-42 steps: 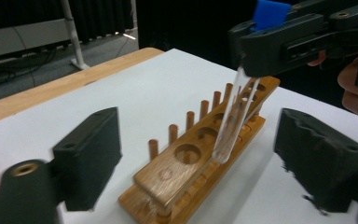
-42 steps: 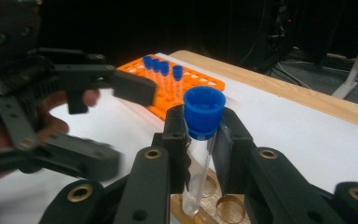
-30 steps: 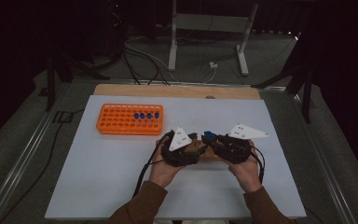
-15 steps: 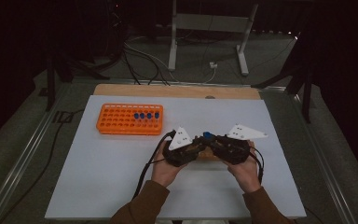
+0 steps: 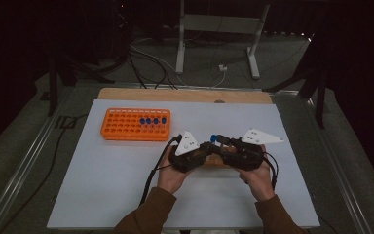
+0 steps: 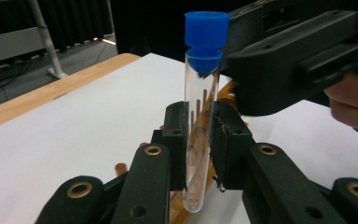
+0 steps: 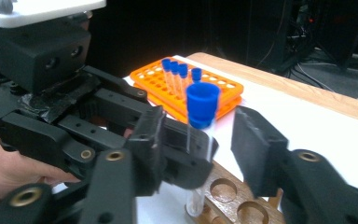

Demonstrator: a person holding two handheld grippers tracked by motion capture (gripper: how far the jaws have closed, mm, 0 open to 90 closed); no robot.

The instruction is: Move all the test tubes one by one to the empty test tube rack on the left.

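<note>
Blue-capped test tube (image 6: 200, 116) stands upright, clamped in my left gripper (image 6: 199, 140) — my right gripper (image 7: 196, 140) sits spread around its cap, above the wooden rack (image 7: 233, 198).

We see a laboratory-style recording bench in a darkened room. A white table top (image 5: 107, 195) with a wooden edge strip (image 5: 185, 94) carries an orange test-tube rack (image 5: 126, 127) holding blue-capped tubes (image 5: 152, 120), and a wooden rack with round holes (image 7: 235, 198) lies near the front. We note a clear test tube with a blue stopper (image 6: 203, 93) of the same kind. Behind the table, black curtains, a metal stand (image 5: 219, 34) and loose cables on the floor (image 5: 146, 58) mark an instrumented test set-up rather than a home.
</note>
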